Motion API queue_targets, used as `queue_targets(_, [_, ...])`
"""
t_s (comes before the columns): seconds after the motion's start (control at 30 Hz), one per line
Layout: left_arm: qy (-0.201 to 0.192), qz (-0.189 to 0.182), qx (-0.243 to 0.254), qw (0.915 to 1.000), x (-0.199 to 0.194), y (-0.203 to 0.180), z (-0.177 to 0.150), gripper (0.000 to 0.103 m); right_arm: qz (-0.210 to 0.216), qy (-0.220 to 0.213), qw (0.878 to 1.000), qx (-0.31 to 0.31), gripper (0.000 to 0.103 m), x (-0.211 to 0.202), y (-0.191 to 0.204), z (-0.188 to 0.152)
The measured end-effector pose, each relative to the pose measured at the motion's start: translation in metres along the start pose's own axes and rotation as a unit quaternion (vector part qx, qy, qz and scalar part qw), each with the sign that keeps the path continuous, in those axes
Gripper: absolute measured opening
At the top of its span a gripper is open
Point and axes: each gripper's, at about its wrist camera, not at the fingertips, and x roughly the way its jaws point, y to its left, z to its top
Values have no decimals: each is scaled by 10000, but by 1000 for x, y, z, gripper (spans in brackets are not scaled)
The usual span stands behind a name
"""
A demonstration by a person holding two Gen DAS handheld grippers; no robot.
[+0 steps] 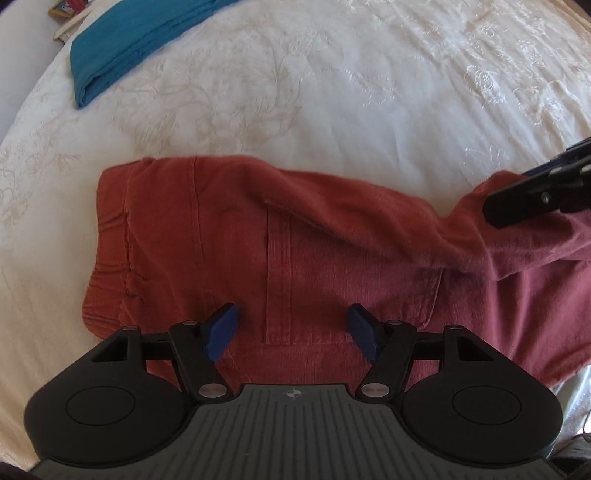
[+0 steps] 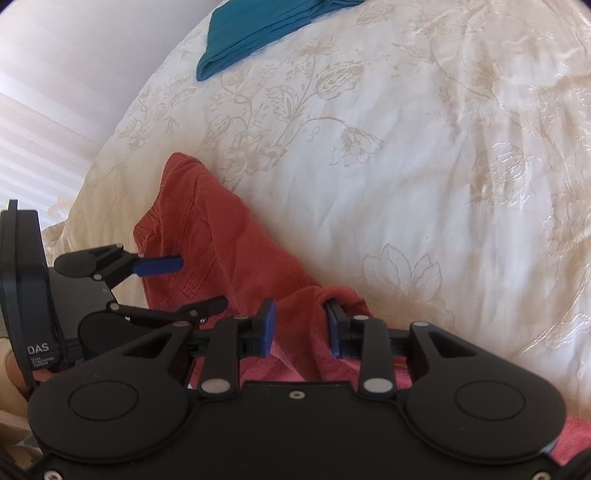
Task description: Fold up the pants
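Note:
The rust-red pants [image 1: 295, 251] lie across the white floral bedspread [image 1: 332, 110], waistband to the left, legs running off right. My left gripper [image 1: 293, 330] is open and empty, its blue pads just above the pants' near edge by a pocket seam. My right gripper [image 2: 301, 328] has its pads part-way apart with a bunched fold of the pants' leg [image 2: 314, 314] between them; the fabric drapes over the right pad. The right gripper also shows in the left wrist view [image 1: 535, 195], lifting the leg. The left gripper shows in the right wrist view [image 2: 177, 284], open.
A folded teal garment [image 1: 129, 44] lies at the far left of the bed, also in the right wrist view [image 2: 251, 33]. The bed's left edge [image 1: 22, 110] drops off beside it. Books or frames [image 1: 70, 11] sit beyond the bed's corner.

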Motion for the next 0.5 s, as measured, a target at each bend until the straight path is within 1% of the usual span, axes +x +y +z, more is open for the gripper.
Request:
queue_targets(0.03, [22,-22,-5,10000,2,1,-1,65,-22,19,10000,50,37,3,-1,2])
queue_targets(0.07, [66,-46,-5,10000,4,2,-1,65,-61,23,10000,72,21,4,-1,3])
queue_targets(0.1, [135,-74,0,9999,6,2,-1,65,-163,4,9999,53,9,4,-1,4])
queue_targets(0.13, [199,-111,-8,9997,7,5,-2,65,-371,-109,9992,-113,9,2,2,6])
queue_targets(0.2, [220,-162,-29,9996,9,9,-3,66,-815,-676,9931,-495,8,-12,11,10])
queue_targets(0.23, [223,-183,-38,9996,9,10,-3,66,-1041,-1022,9876,-582,8,-23,15,15])
queue_targets(0.3, [240,-208,-41,9995,10,11,-4,67,-1271,-1361,9813,-492,8,-34,11,27])
queue_targets(0.37, [243,-219,-23,9995,10,12,-4,67,-1417,-1332,9801,-387,7,-30,-1,40])
queue_targets(0.5, [298,-250,8,9992,10,14,-8,67,-1707,-1108,9781,-434,7,-1,-12,53])
